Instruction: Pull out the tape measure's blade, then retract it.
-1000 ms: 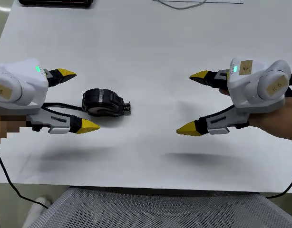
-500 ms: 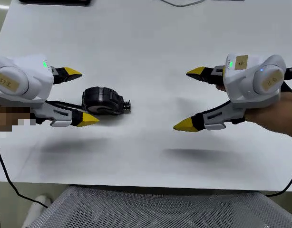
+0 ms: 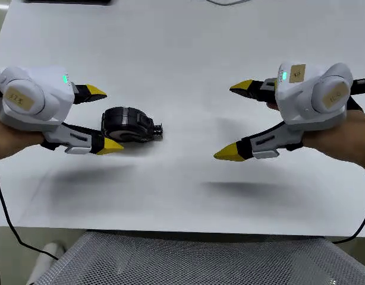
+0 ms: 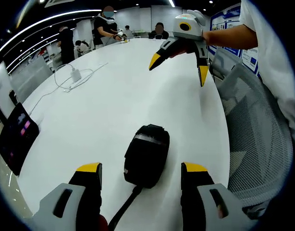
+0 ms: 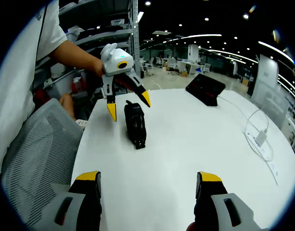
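A black tape measure lies on the white table, its blade tip pointing right and the blade fully in. My left gripper is open, and its yellow-tipped jaws flank the case's left end without touching it. In the left gripper view the tape measure sits just ahead, between the jaws of the left gripper. My right gripper is open and holds nothing, a hand's width right of the blade tip. The right gripper view shows the tape measure farther off, with the left gripper around it.
A grey mesh chair stands at the table's near edge. A black cable hangs from the left gripper. Across the table lie a black tablet and a white charger with its cord. People stand in the background.
My left gripper has moved right, so its open jaws now stand on either side of the tape measure's left end. The right gripper has drifted slightly left. The tape measure has not moved.
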`<state>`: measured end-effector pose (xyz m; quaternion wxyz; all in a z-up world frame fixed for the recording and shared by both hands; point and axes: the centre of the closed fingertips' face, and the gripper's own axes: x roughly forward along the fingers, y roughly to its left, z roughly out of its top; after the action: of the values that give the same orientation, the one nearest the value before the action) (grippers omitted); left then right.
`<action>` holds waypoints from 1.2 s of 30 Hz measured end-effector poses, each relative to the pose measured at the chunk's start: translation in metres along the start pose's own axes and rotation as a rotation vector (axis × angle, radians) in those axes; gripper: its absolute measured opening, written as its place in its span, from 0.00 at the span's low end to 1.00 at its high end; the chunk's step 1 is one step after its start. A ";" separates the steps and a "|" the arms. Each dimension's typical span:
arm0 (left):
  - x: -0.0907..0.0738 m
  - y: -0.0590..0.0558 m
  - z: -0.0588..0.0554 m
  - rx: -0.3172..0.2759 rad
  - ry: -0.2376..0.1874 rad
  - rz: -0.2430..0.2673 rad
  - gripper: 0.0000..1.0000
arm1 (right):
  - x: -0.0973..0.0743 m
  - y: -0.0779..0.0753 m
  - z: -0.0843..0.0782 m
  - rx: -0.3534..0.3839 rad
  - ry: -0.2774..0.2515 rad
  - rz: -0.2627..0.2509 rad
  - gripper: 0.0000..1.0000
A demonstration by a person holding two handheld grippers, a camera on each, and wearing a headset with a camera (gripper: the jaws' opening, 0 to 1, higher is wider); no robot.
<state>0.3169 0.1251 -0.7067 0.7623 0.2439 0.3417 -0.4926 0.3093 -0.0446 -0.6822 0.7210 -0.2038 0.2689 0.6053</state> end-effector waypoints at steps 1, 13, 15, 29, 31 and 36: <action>0.001 -0.001 -0.001 0.006 0.008 -0.005 0.62 | 0.000 0.000 0.000 -0.002 0.001 0.000 0.80; 0.009 -0.003 -0.005 0.034 0.041 -0.029 0.54 | 0.002 0.001 -0.002 0.006 0.001 0.003 0.79; 0.011 -0.002 -0.006 0.036 0.044 -0.030 0.52 | 0.002 0.001 -0.003 0.007 0.001 0.004 0.80; 0.014 -0.002 -0.008 0.043 0.055 -0.050 0.40 | 0.003 0.001 -0.004 0.011 0.002 0.004 0.79; 0.015 -0.002 -0.009 0.046 0.055 -0.049 0.39 | 0.003 0.001 -0.004 0.011 0.003 0.005 0.79; 0.015 -0.002 -0.008 0.051 0.055 -0.053 0.34 | 0.003 0.002 -0.005 0.013 0.004 0.006 0.79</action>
<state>0.3166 0.1216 -0.7235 0.7327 0.2676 0.3564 -0.5144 0.3072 -0.0451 -0.6879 0.7200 -0.1993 0.2747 0.6053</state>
